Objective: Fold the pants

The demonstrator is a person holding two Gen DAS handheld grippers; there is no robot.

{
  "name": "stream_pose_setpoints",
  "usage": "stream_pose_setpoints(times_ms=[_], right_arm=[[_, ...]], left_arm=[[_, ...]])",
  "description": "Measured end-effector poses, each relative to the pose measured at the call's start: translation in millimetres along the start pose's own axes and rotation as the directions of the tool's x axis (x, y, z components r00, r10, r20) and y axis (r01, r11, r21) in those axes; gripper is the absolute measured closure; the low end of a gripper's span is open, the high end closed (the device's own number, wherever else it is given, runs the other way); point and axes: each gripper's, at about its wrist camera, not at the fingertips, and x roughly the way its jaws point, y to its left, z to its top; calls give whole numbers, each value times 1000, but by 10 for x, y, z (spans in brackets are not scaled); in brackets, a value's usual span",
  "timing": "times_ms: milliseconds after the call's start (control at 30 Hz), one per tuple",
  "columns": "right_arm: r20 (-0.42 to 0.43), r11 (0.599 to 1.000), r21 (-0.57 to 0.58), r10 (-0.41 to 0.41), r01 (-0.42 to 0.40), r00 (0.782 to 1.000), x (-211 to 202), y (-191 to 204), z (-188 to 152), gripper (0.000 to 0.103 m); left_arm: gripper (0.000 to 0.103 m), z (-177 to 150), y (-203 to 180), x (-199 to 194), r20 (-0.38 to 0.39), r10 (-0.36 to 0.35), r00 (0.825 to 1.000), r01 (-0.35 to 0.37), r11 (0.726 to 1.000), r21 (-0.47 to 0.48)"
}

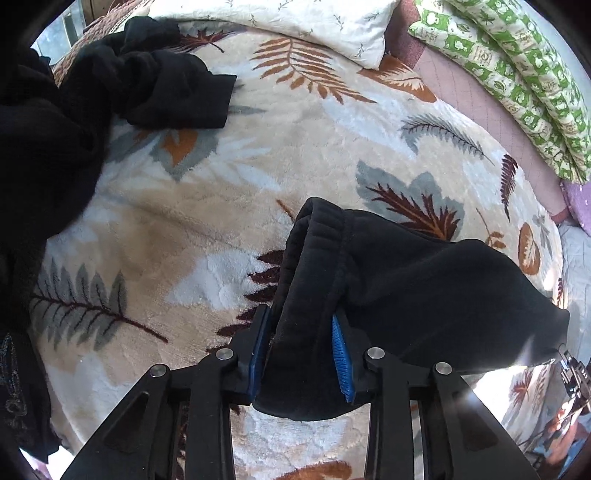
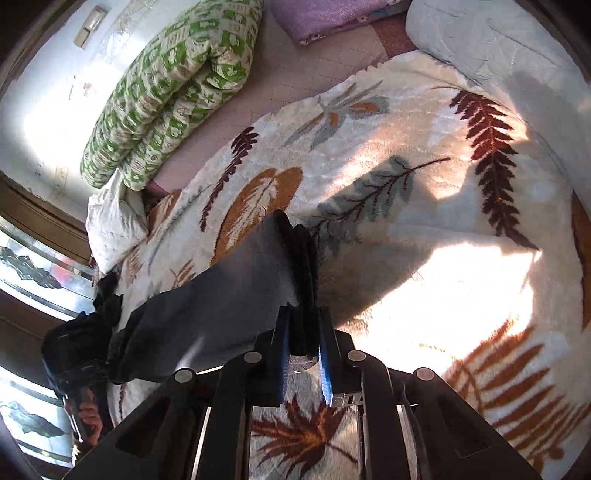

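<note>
Across a bed, a plush cream blanket (image 1: 303,147) printed with brown, grey and rust leaves is spread, and the black pants (image 1: 406,280) are held above it by both tools. From the left wrist view, the left gripper (image 1: 301,332) is seen pinching the ribbed waistband (image 1: 317,236) of the pants, its blue pads (image 1: 341,354) pressed against a thick bunch of folded cloth. From there the fabric is stretched away to the right in a dark sheet, and part of the other tool (image 1: 574,373) is glimpsed at the right edge. More black fabric (image 1: 140,85), crumpled, is seen lying on the blanket at the upper left, and a further dark mass is seen along the left edge; whether these are joined to the held pants cannot be told.

From the right wrist view, the right gripper (image 2: 303,332) is seen nipped narrowly on a stacked black edge (image 2: 304,266) of the pants, several layers being clamped between its pads. The cloth is drawn from there to the lower left, greyed by sunlight, towards a person's hand (image 2: 88,415) and the dark tool held in it. Strong sun patches are thrown across the blanket on the right.

A green-and-white patterned quilt (image 2: 166,96), rolled, is laid along the far side by the wall, beside a white pillow (image 1: 314,26) and a purple folded cloth (image 2: 325,18)
</note>
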Motion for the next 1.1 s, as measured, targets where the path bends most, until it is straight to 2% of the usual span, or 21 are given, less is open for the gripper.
stream_pose_setpoints(times_ms=[67, 167, 233, 333, 400, 467, 533, 600, 667, 733, 800, 833, 967, 1100], right_arm=[[-20, 999, 45, -6, 7, 1000, -11, -115, -75, 90], [-20, 990, 140, 24, -21, 999, 29, -368, -191, 91], [-38, 984, 178, 0, 7, 999, 124, -513, -261, 95], [-30, 976, 216, 21, -14, 999, 198, -614, -309, 94], [-42, 981, 196, 12, -3, 999, 176, -560, -299, 82], [-45, 985, 167, -37, 44, 998, 88, -498, -256, 79], [0, 985, 145, -96, 95, 995, -88, -460, -177, 76], [59, 989, 118, -100, 93, 993, -231, -399, -68, 68], [67, 993, 90, -81, 75, 994, -227, -296, 45, 62], [46, 995, 55, -84, 82, 995, -97, -169, 128, 62], [16, 992, 25, -121, 121, 992, 89, -71, 183, 62], [2, 991, 14, -136, 136, 991, 178, -39, 202, 62], [-37, 986, -12, -166, 165, 985, 450, 46, 236, 62], [-58, 980, -45, -197, 195, 979, 565, 113, 216, 64]], left_arm=[[72, 21, 16, 74, -39, -2, 999, 2, 1000, -19], [72, 50, 51, 83, -40, -20, 999, 19, 999, -30], [71, 79, 67, 158, -63, -7, 998, 6, 1000, -25], [62, 75, 36, 165, -58, 22, 998, -22, 1000, 7], [62, 41, -7, 95, -34, 17, 999, -15, 999, 50], [57, 1, -37, -26, 7, 5, 1000, -5, 996, 84], [46, -29, -51, -179, 54, -9, 999, 3, 994, 108], [37, -7, -62, -318, 112, -4, 994, -9, 993, 114], [32, 66, -59, -409, 152, 14, 988, -29, 995, 99], [32, 150, -45, -463, 158, -7, 987, -4, 998, 70], [31, 207, -34, -488, 163, -14, 987, 6, 999, 50], [26, 227, -22, -468, 161, -6, 987, -1, 999, 45], [26, 335, -57, -249, 86, 24, 996, -29, 998, 59], [26, 471, -80, -59, 37, -28, 999, 27, 999, 31]])
